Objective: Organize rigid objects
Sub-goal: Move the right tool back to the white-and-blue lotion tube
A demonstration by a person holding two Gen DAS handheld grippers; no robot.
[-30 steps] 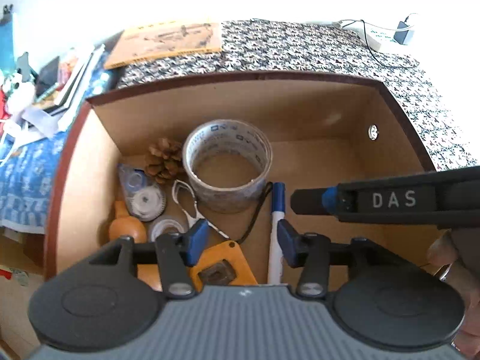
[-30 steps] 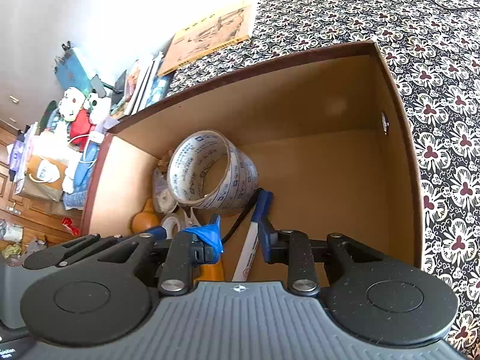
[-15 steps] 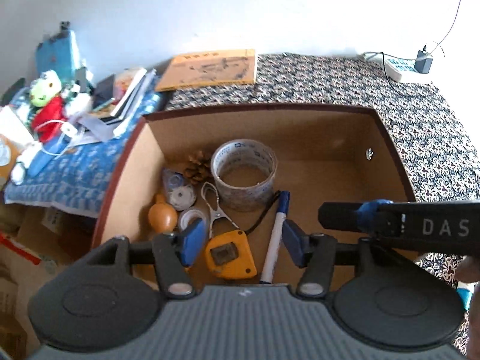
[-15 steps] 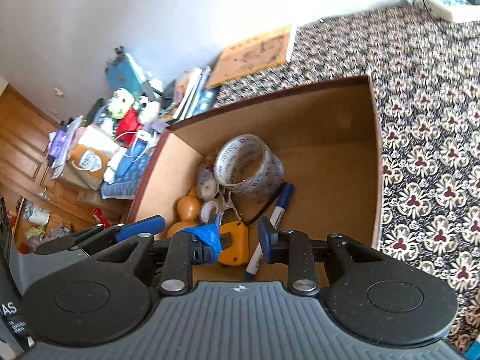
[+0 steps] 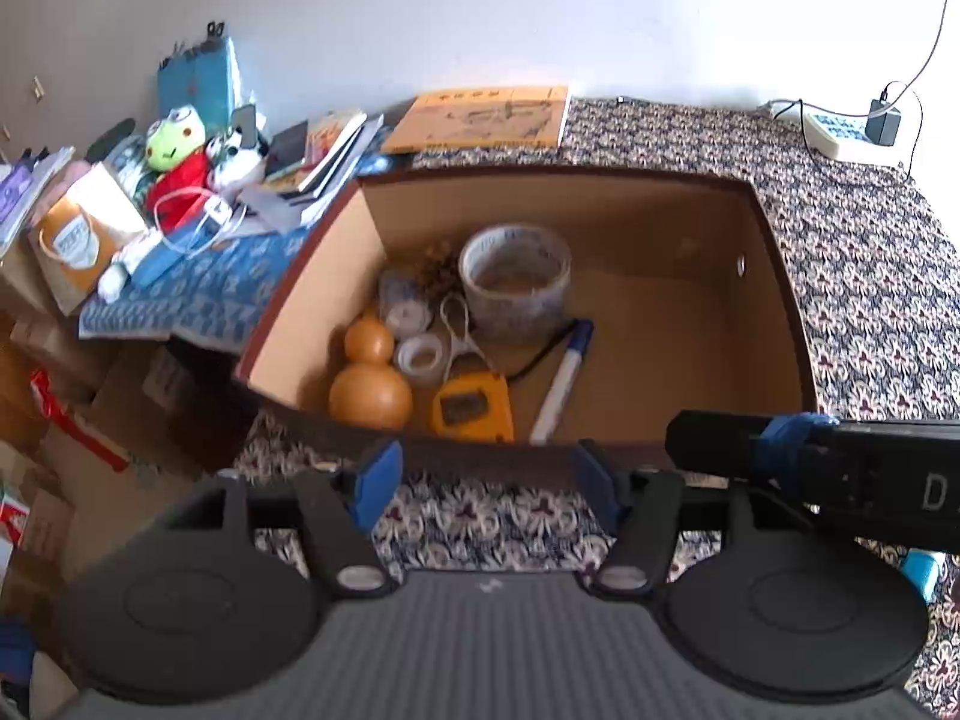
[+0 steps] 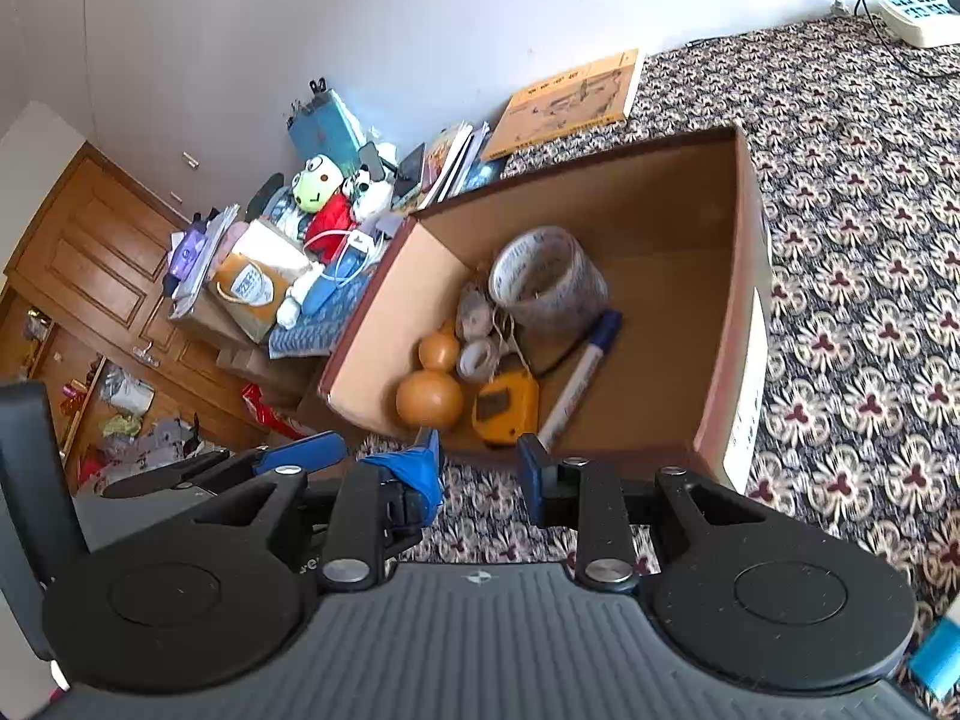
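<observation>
At the far left of the left wrist view, a green frog plush (image 5: 174, 147) sits among stacked books and bags beyond the box. The open cardboard box (image 5: 312, 306) rests on a surface covered with a dark floral cloth (image 5: 870, 276); whether that surface is a counter or a bed cannot be told from these views.

All the rigid objects lie in the box's left half. A tan gourd (image 5: 369, 381) stands against the left wall. Just beside it to the right are a small white tape ring (image 5: 420, 356) and, farther back, a clear tape dispenser (image 5: 405, 315). A pine cone (image 5: 438, 261) sits behind these, touching a large roll of clear packing tape (image 5: 515, 282). In front of the roll lie a metal clip (image 5: 459, 336) and a yellow tape measure (image 5: 471, 407), and to the right of that a white marker with a blue cap (image 5: 564, 378) lies at a slant. The box's right half is bare cardboard.

The left gripper (image 5: 486, 477) hovers over the cloth just before the box's near wall, jaws spread apart and empty. The right gripper (image 6: 477, 471) hangs nearby on the same side, its jaws also apart and holding nothing.

At the far right a white power strip (image 5: 840, 135) lies by the wall.
</observation>
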